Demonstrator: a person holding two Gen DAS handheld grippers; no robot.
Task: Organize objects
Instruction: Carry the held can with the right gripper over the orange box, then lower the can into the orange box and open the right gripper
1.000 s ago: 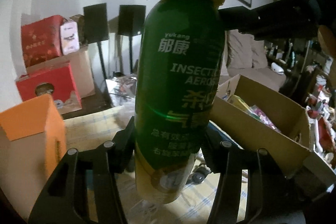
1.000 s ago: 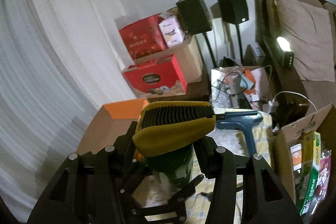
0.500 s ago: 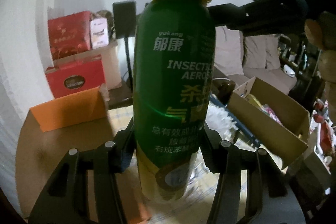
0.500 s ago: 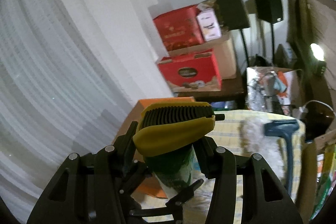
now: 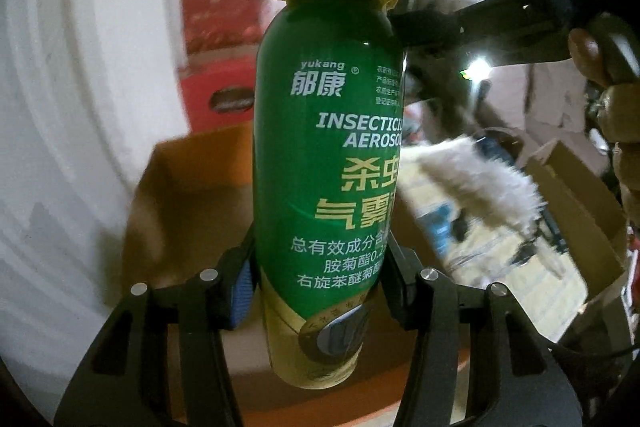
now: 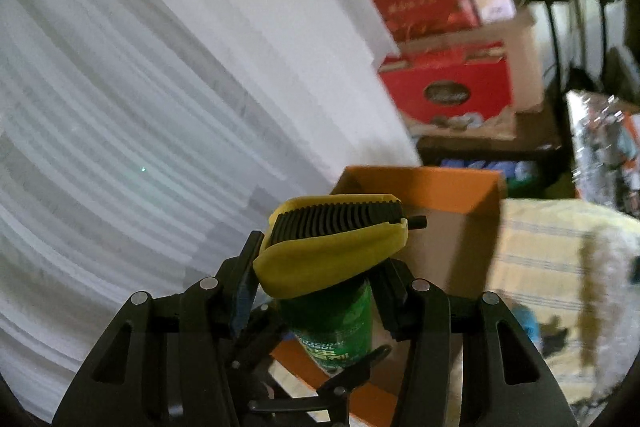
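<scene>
Above the open orange cardboard box (image 6: 424, 187) near the white curtain, the green insecticide can (image 5: 328, 163) stands upright in the air. The left hand-held gripper (image 5: 320, 291) pinches its lower body, and the right hand-held gripper (image 6: 320, 303) pinches it just under the yellow spray cap (image 6: 332, 259). I judge the metal can stiff, smooth and a little slippery, so the middle of the body gives the safest hold. Its label reads "yukang" and "INSECTICI… AEROSOL", with Chinese text.

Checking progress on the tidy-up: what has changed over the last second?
The insecticide can has been carried leftward over the orange box. Both grips are unchanged: left gripper still clamps its body, right gripper its yellow cap.
</scene>
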